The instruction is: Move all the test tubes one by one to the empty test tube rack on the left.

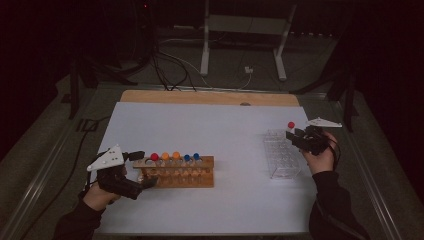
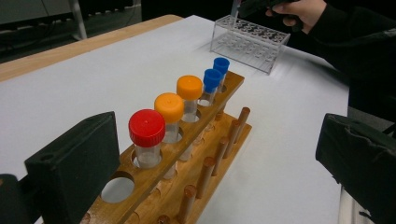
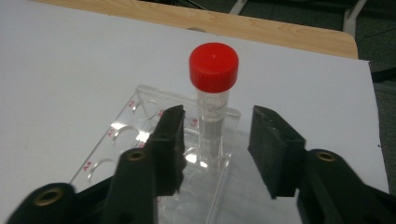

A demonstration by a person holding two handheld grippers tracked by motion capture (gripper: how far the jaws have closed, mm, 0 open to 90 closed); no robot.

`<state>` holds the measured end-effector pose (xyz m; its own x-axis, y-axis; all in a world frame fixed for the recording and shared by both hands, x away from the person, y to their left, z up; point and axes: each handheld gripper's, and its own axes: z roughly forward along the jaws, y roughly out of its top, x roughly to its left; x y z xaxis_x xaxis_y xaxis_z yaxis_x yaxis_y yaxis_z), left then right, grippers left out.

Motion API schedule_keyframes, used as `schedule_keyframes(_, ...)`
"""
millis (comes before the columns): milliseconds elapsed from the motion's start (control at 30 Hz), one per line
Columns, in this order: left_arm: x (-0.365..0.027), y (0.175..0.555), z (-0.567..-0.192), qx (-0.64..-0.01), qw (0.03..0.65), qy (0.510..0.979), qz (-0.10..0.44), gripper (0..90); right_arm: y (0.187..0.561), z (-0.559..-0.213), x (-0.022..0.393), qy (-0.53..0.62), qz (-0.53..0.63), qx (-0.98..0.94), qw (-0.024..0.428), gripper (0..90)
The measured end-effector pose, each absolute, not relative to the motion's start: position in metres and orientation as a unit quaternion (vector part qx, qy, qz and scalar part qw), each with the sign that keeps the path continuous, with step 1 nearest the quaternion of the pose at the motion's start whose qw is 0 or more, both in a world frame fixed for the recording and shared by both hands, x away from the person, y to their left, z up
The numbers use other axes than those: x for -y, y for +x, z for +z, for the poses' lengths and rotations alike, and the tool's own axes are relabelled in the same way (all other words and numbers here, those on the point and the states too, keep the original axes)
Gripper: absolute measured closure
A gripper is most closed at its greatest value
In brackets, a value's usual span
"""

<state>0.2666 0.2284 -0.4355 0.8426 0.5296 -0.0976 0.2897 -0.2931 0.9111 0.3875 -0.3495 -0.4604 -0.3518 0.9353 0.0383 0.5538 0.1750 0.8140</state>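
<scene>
The red-capped tube (image 3: 212,100) is standing upright in a far corner hole of the clear rack (image 3: 140,128), its long axis vertical, just ahead of the right gripper (image 3: 215,149); its fingers (image 3: 170,140) are standing part-open, touching nothing; the left gripper (image 1: 141,170), wide open, is being held around the wooden rack (image 1: 200,172) on the tabletop (image 1: 225,125).

Both grippers are black, each topped by a pale grey three-cornered plate. The right gripper (image 3: 215,149) has blocky matt jaws with brass-ringed screw holes behind the fingers. The left gripper (image 2: 219,158) carries broad, square pads. Both sleeves are dark.
</scene>
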Motion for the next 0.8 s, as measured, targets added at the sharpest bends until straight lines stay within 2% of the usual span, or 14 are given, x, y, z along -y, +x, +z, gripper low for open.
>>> schedule_keyframes(67,-0.228,0.267,-0.436,-0.257,0.535,0.798,0.111,0.6,0.390,-0.461,0.349,0.510,0.385,-0.729,0.245,61.8)
schedule_keyframes(233,-0.228,0.267,-0.436,-0.256,0.535,0.798,0.109,0.6,0.395,-0.463,0.345,0.509,0.380,-0.732,0.246,63.9)
schedule_keyframes(400,-0.228,0.267,-0.436,-0.256,0.535,0.798,0.108,0.6,0.397,-0.462,0.343,0.504,0.383,-0.733,0.247,72.7)
schedule_keyframes(800,-0.228,0.267,-0.436,-0.256,0.535,0.798,0.108,0.6,0.393,-0.451,0.344,0.496,0.384,-0.736,0.256,74.1)
